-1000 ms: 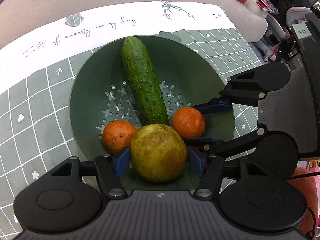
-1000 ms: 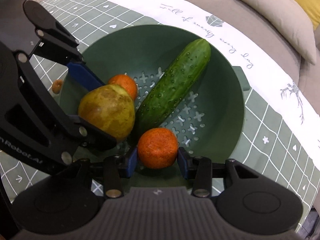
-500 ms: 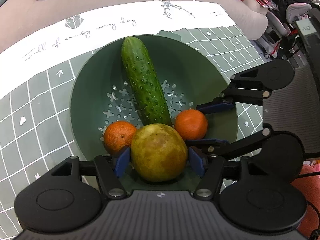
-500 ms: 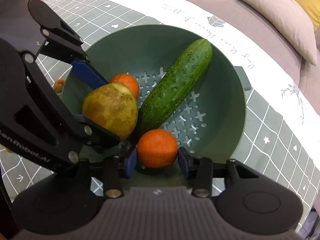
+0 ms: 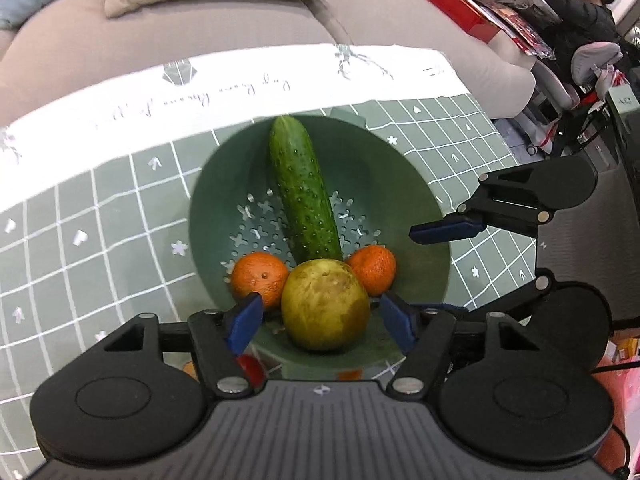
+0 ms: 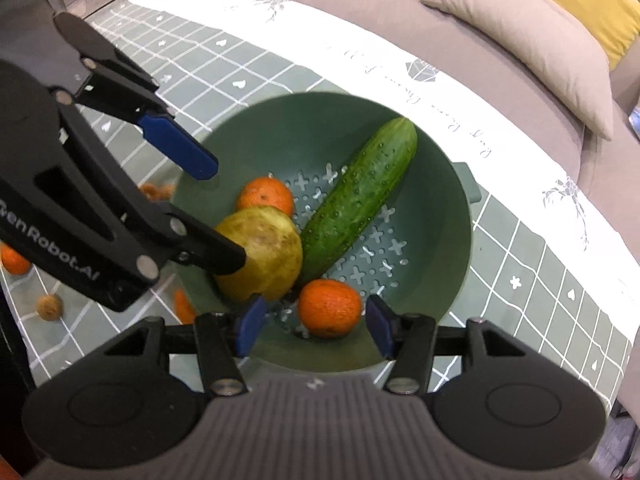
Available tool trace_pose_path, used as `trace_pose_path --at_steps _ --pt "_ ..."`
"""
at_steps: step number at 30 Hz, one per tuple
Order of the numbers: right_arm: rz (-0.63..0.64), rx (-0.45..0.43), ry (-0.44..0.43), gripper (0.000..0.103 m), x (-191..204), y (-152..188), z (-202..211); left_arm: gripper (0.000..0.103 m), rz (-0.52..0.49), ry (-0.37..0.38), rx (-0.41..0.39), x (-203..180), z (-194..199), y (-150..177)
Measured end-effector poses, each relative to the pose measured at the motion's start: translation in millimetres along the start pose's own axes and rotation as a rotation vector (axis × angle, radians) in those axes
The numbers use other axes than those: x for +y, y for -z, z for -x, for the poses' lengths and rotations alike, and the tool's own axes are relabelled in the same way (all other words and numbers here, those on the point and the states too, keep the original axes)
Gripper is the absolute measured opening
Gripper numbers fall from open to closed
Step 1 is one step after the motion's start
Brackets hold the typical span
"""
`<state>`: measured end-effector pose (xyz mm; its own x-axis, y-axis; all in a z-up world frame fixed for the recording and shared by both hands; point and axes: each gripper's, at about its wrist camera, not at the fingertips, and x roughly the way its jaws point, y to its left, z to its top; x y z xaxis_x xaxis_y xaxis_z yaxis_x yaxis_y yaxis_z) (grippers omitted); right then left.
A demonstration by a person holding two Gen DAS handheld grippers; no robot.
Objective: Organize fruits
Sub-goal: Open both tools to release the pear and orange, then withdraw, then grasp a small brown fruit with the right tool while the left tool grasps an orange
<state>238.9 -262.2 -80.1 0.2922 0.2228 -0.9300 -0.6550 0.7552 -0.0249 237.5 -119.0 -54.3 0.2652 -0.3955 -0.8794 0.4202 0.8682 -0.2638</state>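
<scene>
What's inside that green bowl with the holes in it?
The bowl holds a cucumber, a yellow-green pear and two oranges, one near and one behind the pear. The fruit covers part of the bowl's holed bottom, so anything beneath cannot be seen.

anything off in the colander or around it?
A cucumber lies among the fruit in the green colander, beside the pear and two oranges, odd for a fruit sort. Loose oranges and small brown pieces sit outside on the tablecloth. Nothing looks spilled or damaged.
</scene>
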Motion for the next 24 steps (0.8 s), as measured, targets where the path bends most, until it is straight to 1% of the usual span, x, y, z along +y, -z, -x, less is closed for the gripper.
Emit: trace_pose_path --at_steps 4,7,11,14,17,21,24 --pt "-0.039 -0.036 0.004 0.053 9.9 -0.1 18.6 0.076 -0.034 -0.025 -0.036 -3.1 22.8 9.3" --pt "-0.082 -0.072 0.024 0.053 22.1 3.5 32.2 0.076 -0.059 -0.034 -0.065 -4.9 40.2 20.1" --pt "-0.171 -0.119 0.013 0.053 39.4 13.5 45.4 0.076 -0.078 -0.037 -0.076 -3.1 60.8 38.8" --pt "-0.243 -0.153 -0.007 0.053 56.6 23.7 53.2 0.076 -0.073 -0.05 -0.057 3.2 71.0 56.6" --pt "-0.309 -0.184 -0.05 0.053 75.0 34.5 56.6 0.076 -0.07 -0.062 -0.034 10.5 79.3 78.0" --pt "-0.389 -0.189 -0.086 0.053 101.4 47.5 51.4 0.076 -0.06 -0.088 -0.001 20.0 85.2 107.8" --pt "-0.41 -0.189 -0.121 0.051 124.8 54.0 45.3 0.076 -0.045 -0.115 0.018 27.8 87.2 129.1"
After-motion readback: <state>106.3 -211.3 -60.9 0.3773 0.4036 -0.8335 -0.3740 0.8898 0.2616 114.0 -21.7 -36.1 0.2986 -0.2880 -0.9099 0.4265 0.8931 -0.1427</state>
